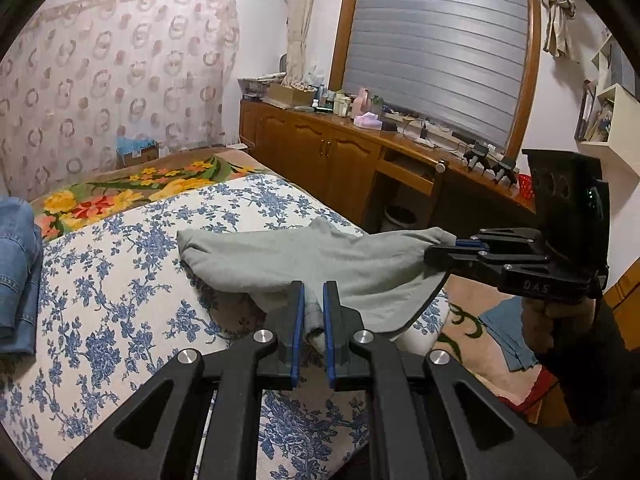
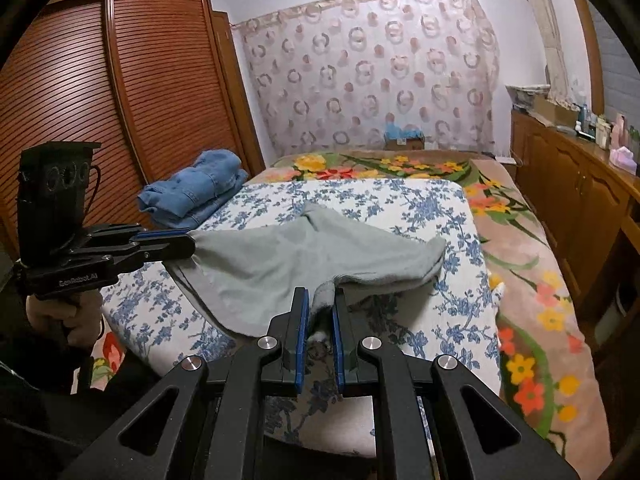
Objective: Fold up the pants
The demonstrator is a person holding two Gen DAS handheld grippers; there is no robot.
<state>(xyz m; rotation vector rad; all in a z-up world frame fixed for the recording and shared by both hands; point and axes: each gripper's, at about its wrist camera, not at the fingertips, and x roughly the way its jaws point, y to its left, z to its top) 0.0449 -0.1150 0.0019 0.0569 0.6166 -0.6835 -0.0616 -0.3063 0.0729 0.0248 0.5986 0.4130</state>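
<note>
Grey-green pants (image 1: 320,256) hang stretched between my two grippers, their far end resting on the blue-flowered white pad (image 1: 120,280). In the left wrist view my left gripper (image 1: 314,288) is shut on a bunched near corner of the pants. My right gripper (image 1: 430,254) comes in from the right, shut on the other corner. The right wrist view shows the same pants (image 2: 288,256): my right gripper (image 2: 320,294) pinches a fold of the cloth, and my left gripper (image 2: 191,245) grips the left corner. A hand (image 2: 68,320) holds the left gripper's handle.
Folded blue jeans (image 2: 196,192) lie at the pad's far left corner. The pad sits on a bed with a bright flowered blanket (image 2: 520,280). A wooden sideboard (image 1: 320,152) crowded with small items runs along the right. A slatted wooden wardrobe (image 2: 120,100) stands to the left.
</note>
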